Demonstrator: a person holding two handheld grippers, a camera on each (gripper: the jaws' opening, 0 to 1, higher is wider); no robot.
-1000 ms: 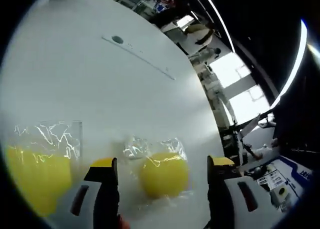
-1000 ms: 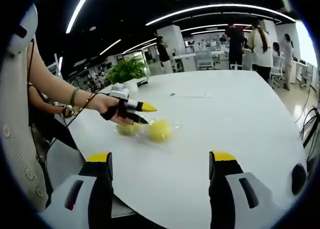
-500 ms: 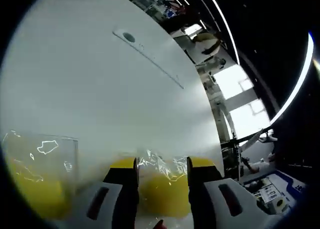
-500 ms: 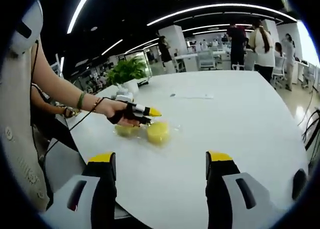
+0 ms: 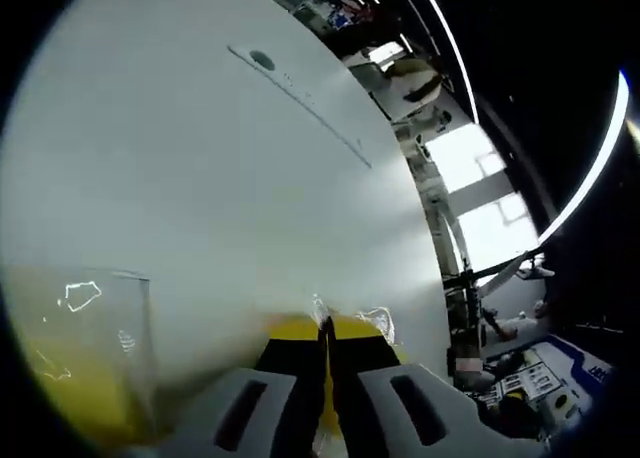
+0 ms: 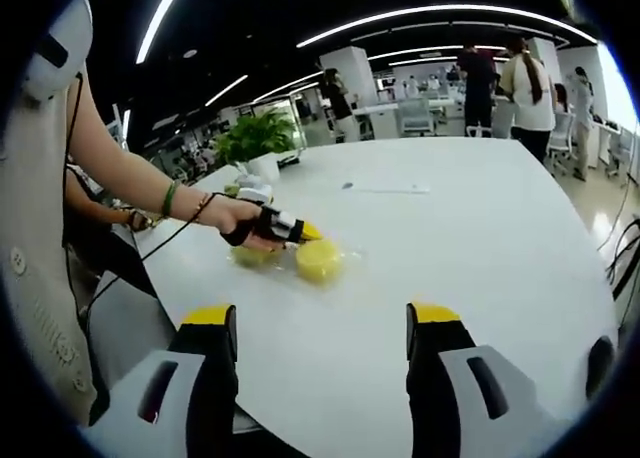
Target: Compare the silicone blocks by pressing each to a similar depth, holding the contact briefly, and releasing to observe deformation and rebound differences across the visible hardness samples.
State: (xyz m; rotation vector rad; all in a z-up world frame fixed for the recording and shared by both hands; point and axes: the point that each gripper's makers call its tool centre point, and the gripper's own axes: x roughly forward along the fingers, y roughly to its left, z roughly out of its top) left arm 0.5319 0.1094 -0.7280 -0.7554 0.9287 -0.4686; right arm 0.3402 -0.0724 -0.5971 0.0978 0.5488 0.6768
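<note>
Two yellow silicone blocks in clear plastic bags lie on the white table. In the right gripper view, the nearer block keeps its full round shape, and the other block lies just left of it. My left gripper, held in a hand, is shut, its yellow tips resting on the nearer block's upper left. In the left gripper view, my left gripper has its jaws together over crinkled plastic, hiding that block; the second bagged block is at lower left. My right gripper hangs open above the near table edge, well short of the blocks.
The person's arm reaches in from the left. A potted plant stands at the table's far left edge. A flat strip and a small round hole mark the tabletop beyond the blocks. People stand far behind.
My left gripper's jaws have gone from wide open to narrowed around the block to fully together, and it has moved down onto the nearer block. The right gripper has barely shifted.
</note>
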